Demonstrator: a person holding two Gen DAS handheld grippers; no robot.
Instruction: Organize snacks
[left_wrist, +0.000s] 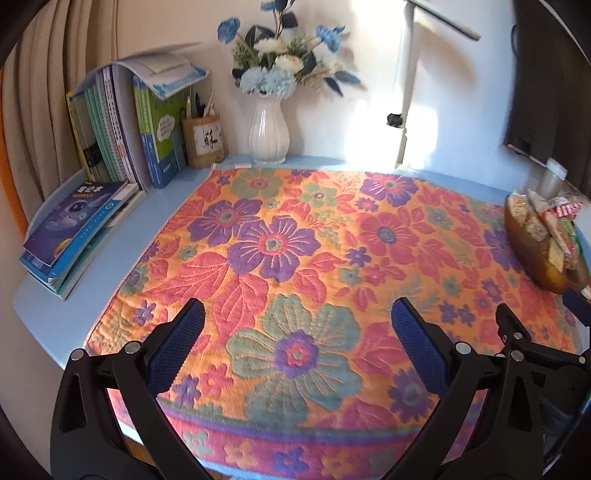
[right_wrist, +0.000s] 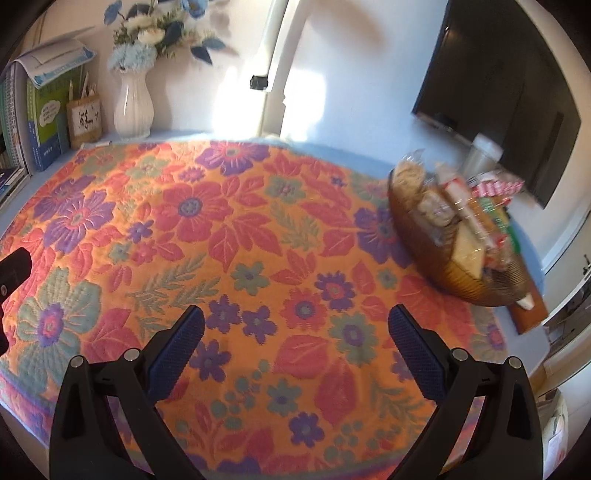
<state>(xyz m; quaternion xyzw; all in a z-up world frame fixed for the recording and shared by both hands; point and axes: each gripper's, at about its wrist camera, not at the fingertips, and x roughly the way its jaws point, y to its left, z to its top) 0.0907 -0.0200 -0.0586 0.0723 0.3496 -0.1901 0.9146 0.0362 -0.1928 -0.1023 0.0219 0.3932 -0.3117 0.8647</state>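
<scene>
An amber ribbed bowl (right_wrist: 461, 282) stands at the right end of the floral cloth (right_wrist: 229, 229), heaped with several wrapped snacks (right_wrist: 443, 210): crackers, a pale block, red-and-white and green packets. In the left wrist view the same bowl (left_wrist: 532, 267) and its snacks (left_wrist: 546, 221) sit at the far right edge. My right gripper (right_wrist: 296, 312) is open and empty over the cloth, left of and nearer than the bowl. Open and empty too, my left gripper (left_wrist: 298, 304) hovers above the middle of the cloth (left_wrist: 295, 240). No loose snacks lie on the cloth.
Upright books (left_wrist: 122, 122), a flat stack of books (left_wrist: 77, 229), a pen holder (left_wrist: 203, 140) and a white vase of blue flowers (left_wrist: 269, 129) line the back left. A dark monitor (right_wrist: 498, 85) hangs behind the bowl. A wooden board (right_wrist: 528, 312) lies under the bowl's near side.
</scene>
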